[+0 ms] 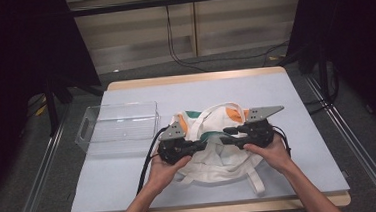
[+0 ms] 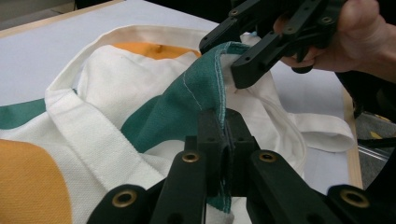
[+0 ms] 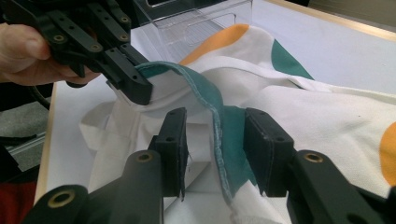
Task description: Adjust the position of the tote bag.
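Left claw (image 2: 225, 140) clamped on the tote bag's (image 1: 213, 139) green hem mid-tabletop (image 1: 131, 180), keeping the edge lifted and taut, while right claw (image 3: 217, 140) sits apart around the same hem, likely to regrip further along.

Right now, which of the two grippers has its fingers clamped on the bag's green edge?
The left gripper: its fingers pinch the green edge, while the right gripper stands open around it.

The cloth bag (image 1: 214, 144) I work on is white canvas with green and orange patches, lying crumpled near the desk's front edge, about mid-width. Its green stitched hem stands raised; its white straps trail toward the front.
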Demonstrator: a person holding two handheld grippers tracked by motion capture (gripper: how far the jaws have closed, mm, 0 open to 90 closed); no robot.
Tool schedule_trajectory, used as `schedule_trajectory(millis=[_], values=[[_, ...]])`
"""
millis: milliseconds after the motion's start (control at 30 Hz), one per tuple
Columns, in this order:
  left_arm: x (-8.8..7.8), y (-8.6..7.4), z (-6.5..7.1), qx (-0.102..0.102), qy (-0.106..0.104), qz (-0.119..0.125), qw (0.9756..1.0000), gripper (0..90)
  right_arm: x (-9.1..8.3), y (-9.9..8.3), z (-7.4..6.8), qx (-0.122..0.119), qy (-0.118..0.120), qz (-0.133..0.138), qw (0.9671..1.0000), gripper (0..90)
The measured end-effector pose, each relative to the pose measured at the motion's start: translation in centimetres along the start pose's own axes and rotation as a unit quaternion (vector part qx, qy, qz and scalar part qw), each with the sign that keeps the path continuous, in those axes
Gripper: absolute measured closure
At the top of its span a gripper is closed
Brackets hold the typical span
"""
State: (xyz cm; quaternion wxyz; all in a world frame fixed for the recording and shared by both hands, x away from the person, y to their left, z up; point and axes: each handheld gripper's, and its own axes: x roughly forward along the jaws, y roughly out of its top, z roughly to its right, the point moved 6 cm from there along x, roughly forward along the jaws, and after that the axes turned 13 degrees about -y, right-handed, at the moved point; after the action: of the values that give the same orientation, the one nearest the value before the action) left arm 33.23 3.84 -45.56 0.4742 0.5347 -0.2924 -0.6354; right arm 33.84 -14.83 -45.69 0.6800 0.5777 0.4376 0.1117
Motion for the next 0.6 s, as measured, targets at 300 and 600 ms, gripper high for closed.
schedule_trajectory(millis=[300,600], values=[[-1.0,1.0,1.1,0.015,-0.008,0.032,0.9993,69.6,0.6,0.3,0.3,0.009,0.016,0.000,0.9998,87.3],[-1.6,2.4,4.0,0.052,-0.041,0.039,0.9970,66.1,1.1,1.1,1.2,0.020,0.008,0.002,0.9998,87.4]])
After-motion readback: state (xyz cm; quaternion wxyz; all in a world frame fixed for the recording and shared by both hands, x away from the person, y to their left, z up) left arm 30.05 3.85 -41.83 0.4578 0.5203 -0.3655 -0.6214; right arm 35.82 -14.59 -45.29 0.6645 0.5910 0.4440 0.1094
